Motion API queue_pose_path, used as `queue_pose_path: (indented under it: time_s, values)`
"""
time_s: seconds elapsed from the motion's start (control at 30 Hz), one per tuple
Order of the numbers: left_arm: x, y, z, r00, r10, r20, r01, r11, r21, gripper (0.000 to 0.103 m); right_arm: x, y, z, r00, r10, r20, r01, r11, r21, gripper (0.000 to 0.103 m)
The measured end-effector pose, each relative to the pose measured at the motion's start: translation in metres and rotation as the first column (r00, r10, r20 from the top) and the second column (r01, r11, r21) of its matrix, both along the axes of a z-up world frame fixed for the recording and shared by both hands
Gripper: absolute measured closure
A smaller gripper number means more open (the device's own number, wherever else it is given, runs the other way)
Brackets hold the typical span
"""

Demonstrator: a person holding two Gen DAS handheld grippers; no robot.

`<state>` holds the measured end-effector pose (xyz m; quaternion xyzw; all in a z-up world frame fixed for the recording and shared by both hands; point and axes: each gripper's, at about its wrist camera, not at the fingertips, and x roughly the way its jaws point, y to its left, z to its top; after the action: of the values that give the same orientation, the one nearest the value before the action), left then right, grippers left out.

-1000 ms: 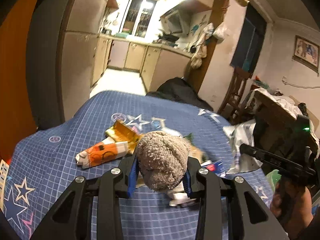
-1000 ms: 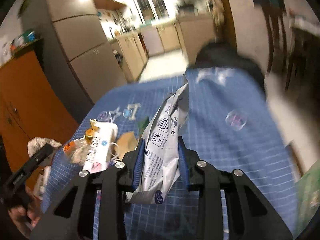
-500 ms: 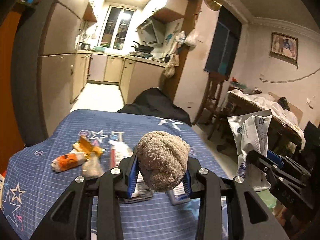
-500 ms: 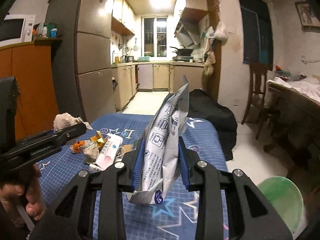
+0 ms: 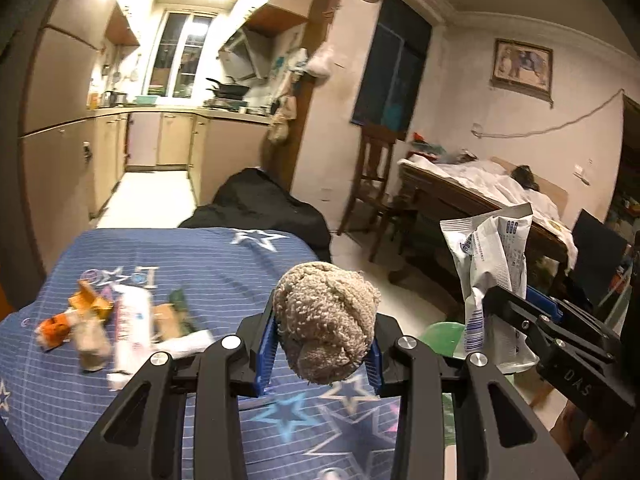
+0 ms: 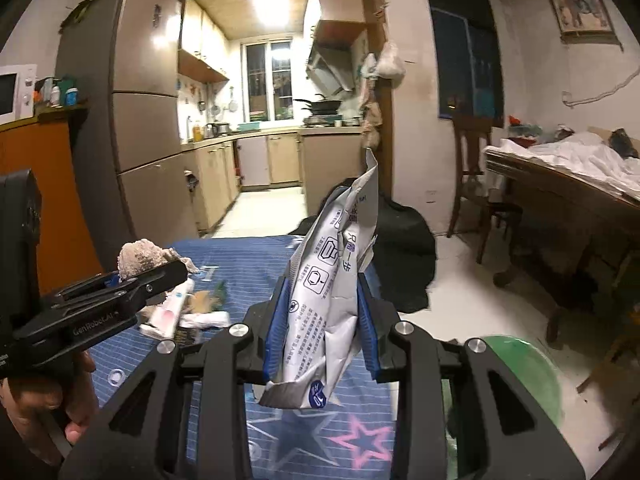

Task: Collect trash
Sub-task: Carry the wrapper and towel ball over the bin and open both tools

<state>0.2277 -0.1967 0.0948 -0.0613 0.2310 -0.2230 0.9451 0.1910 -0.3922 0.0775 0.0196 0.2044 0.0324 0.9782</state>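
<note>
My left gripper (image 5: 324, 344) is shut on a beige wad of crumpled tissue (image 5: 326, 328) and holds it above the right side of the blue star tablecloth (image 5: 200, 264). My right gripper (image 6: 322, 320) is shut on a white and silver foil wrapper (image 6: 332, 300) that stands upright between the fingers. The wrapper also shows in the left wrist view (image 5: 494, 276), to the right of the tissue. A green bin (image 6: 520, 372) stands on the floor past the table's right edge, partly hidden behind the right gripper. Several wrappers (image 5: 128, 324) lie on the table's left part.
A black bag (image 5: 256, 204) sits beyond the table's far edge. A wooden chair (image 5: 372, 184) and a wooden table with white cloth (image 5: 480, 192) stand to the right. A fridge (image 6: 136, 140) and an orange cabinet (image 6: 40, 184) are on the left.
Both grippers, still holding their loads, have lifted and swung right, toward the table's right edge. The green bin has come closer in both views.
</note>
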Motion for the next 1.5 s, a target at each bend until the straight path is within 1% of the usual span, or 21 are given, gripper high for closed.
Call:
queue_pose_path:
  time_s: [0.17,0.3,0.43,0.53,0.63,0.73,0.77,0.83,0.87,0.93,1.03,1.17,1.27,1.5]
  values:
    - [0.008,-0.053,0.003,0.996,-0.084,-0.017,0.084,0.996,0.005,0.066,-0.009,-0.044,0.0,0.996,-0.083,-0.03,0.083,0.996,-0.016,0.072]
    - [0.011,-0.104,-0.001,0.985,-0.166,-0.043,0.166,0.986,0.006,0.066,-0.016,-0.079,-0.004,0.986,-0.151,-0.064,0.149,0.988,-0.033,0.072]
    - [0.016,-0.159,-0.012,0.966,-0.245,-0.079,0.247,0.968,0.029,0.065,-0.018,-0.114,-0.013,0.974,-0.197,-0.115,0.195,0.98,-0.031,0.072]
    - [0.023,-0.193,-0.024,0.952,-0.282,-0.118,0.288,0.957,0.04,0.065,-0.017,-0.139,-0.022,0.962,-0.223,-0.16,0.223,0.975,-0.019,0.072]
    - [0.033,-0.228,-0.037,0.936,-0.314,-0.16,0.325,0.944,0.049,0.065,-0.01,-0.161,-0.034,0.947,-0.236,-0.218,0.24,0.971,-0.011,0.072]
    - [0.047,-0.255,-0.052,0.917,-0.342,-0.207,0.36,0.931,0.059,0.065,0.005,-0.185,-0.05,0.925,-0.227,-0.304,0.24,0.971,0.004,0.072]
    - [0.053,-0.266,-0.059,0.907,-0.352,-0.233,0.375,0.925,0.065,0.065,0.004,-0.195,-0.056,0.917,-0.224,-0.329,0.24,0.971,0.008,0.072]
    - [0.065,-0.278,-0.072,0.89,-0.361,-0.279,0.395,0.916,0.073,0.065,0.013,-0.207,-0.065,0.896,-0.229,-0.381,0.248,0.969,0.0,0.072]
    - [0.073,-0.286,-0.081,0.874,-0.371,-0.313,0.412,0.908,0.073,0.065,0.018,-0.212,-0.071,0.885,-0.228,-0.406,0.249,0.968,0.0,0.072]
    - [0.085,-0.3,-0.098,0.855,-0.373,-0.361,0.428,0.9,0.083,0.065,0.024,-0.221,-0.082,0.863,-0.232,-0.449,0.251,0.968,-0.018,0.072]
    - [0.097,-0.313,-0.12,0.838,-0.362,-0.407,0.435,0.895,0.099,0.065,0.032,-0.227,-0.097,0.835,-0.219,-0.504,0.238,0.971,-0.027,0.072]
    - [0.112,-0.323,-0.149,0.827,-0.336,-0.451,0.429,0.895,0.12,0.065,0.034,-0.232,-0.112,0.818,-0.209,-0.536,0.229,0.973,-0.031,0.072]
    - [0.117,-0.327,-0.161,0.826,-0.328,-0.459,0.428,0.895,0.13,0.065,0.036,-0.236,-0.12,0.813,-0.198,-0.548,0.222,0.975,-0.023,0.072]
    - [0.12,-0.323,-0.164,0.829,-0.329,-0.452,0.425,0.896,0.127,0.065,0.037,-0.243,-0.121,0.814,-0.197,-0.547,0.225,0.974,-0.016,0.071]
